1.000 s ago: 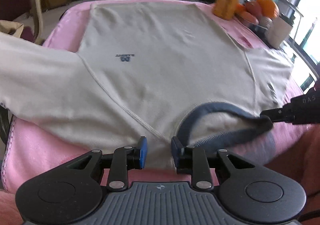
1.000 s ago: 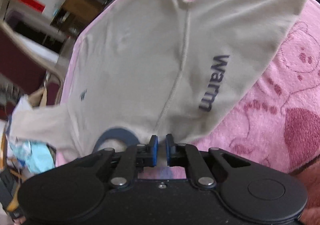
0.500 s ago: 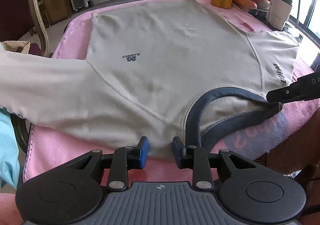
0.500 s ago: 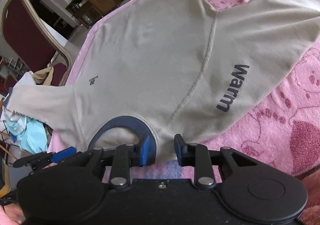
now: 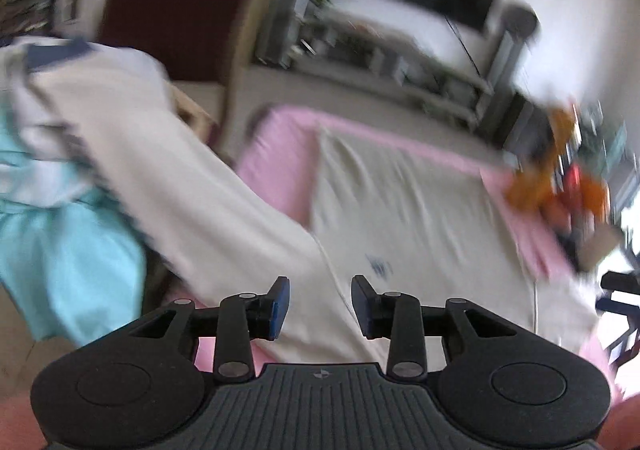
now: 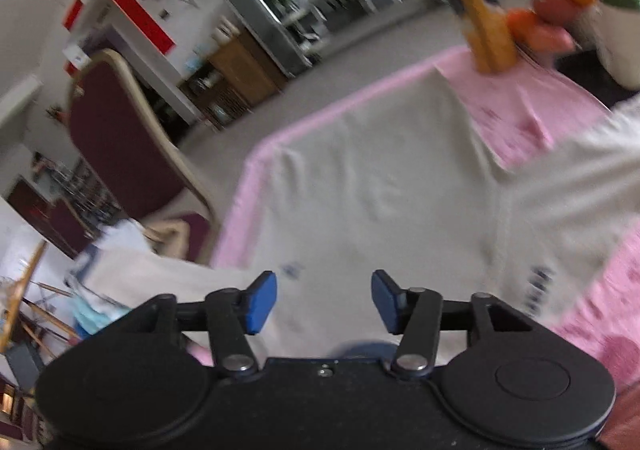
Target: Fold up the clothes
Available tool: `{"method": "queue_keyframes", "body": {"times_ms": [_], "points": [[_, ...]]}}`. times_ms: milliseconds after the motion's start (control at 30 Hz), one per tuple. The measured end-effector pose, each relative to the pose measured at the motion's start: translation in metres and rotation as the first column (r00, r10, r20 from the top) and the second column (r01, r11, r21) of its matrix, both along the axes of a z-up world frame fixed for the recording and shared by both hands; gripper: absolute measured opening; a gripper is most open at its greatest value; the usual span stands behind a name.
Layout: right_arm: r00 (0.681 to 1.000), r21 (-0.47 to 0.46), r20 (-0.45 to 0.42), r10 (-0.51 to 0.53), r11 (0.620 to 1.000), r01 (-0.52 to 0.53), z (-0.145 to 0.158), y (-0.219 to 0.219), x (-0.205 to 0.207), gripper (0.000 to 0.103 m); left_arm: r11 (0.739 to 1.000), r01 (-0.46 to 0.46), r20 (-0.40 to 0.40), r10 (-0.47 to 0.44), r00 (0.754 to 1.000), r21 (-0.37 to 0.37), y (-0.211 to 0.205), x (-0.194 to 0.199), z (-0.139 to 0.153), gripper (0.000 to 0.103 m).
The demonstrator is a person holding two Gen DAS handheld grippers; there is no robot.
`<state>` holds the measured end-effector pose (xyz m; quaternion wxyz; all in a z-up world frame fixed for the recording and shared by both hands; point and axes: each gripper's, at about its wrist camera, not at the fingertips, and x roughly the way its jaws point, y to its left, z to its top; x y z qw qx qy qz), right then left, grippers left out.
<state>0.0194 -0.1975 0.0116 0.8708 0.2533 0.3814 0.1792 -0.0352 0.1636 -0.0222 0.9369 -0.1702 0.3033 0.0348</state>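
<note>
Both tools, left tool (image 5: pixel 320 304) and right tool (image 6: pixel 324 300), are opening and empty above the sweatshirt (image 6: pixel 380 190); its long sleeve (image 5: pixel 192 186), overhanging the table (image 6: pixel 532 110) leftward, could drag it askew.

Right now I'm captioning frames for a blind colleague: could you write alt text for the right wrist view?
The right hand-held gripper, jaws opening and empty, hangs above a cream long-sleeved sweatshirt spread flat on a pink blanket. A maroon padded chair stands at left; the image is motion-blurred.
</note>
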Motion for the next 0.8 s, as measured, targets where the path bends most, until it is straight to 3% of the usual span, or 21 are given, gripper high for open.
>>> {"method": "queue_keyframes", "body": {"times_ms": [67, 233, 300, 333, 400, 467, 567, 800], "points": [[1.000, 0.045, 0.022, 0.003, 0.999, -0.004, 0.013, 0.016, 0.008, 0.067, 0.996, -0.064, 0.041, 0.066, 0.997, -0.063, 0.027, -0.007, 0.010, 0.035], [0.998, 0.128, 0.040, 0.044, 0.991, -0.049, 0.024, 0.058, 0.028, 0.062, 0.949, -0.216, 0.104, 0.245, 0.964, -0.231, 0.111, -0.022, 0.018, 0.028], [0.997, 0.140, 0.059, 0.051, 0.988, -0.059, 0.024, 0.074, 0.032, 0.032, 0.926, -0.260, 0.134, 0.304, 0.943, -0.272, 0.140, -0.023, 0.025, 0.022], [0.996, 0.149, 0.069, 0.061, 0.986, -0.071, 0.024, 0.082, 0.035, 0.031, 0.914, -0.280, 0.148, 0.333, 0.931, -0.292, 0.155, -0.024, 0.029, 0.020], [0.994, 0.181, 0.069, 0.086, 0.979, -0.097, 0.023, 0.097, 0.041, 0.031, 0.894, -0.299, 0.176, 0.371, 0.912, -0.333, 0.177, -0.023, 0.034, 0.020], [0.994, 0.195, 0.054, 0.100, 0.975, -0.109, 0.022, 0.108, 0.046, 0.033, 0.878, -0.314, 0.183, 0.398, 0.899, -0.362, 0.193, -0.018, 0.037, 0.029], [0.992, 0.206, 0.037, 0.121, 0.970, -0.126, 0.019, 0.120, 0.052, 0.041, 0.852, -0.336, 0.189, 0.436, 0.880, -0.402, 0.217, -0.009, 0.040, 0.033], [0.988, 0.203, 0.045, 0.149, 0.967, -0.155, 0.023, 0.136, 0.053, 0.045, 0.852, -0.375, 0.120, 0.443, 0.888, -0.366, 0.236, 0.029, 0.035, 0.036]]}}
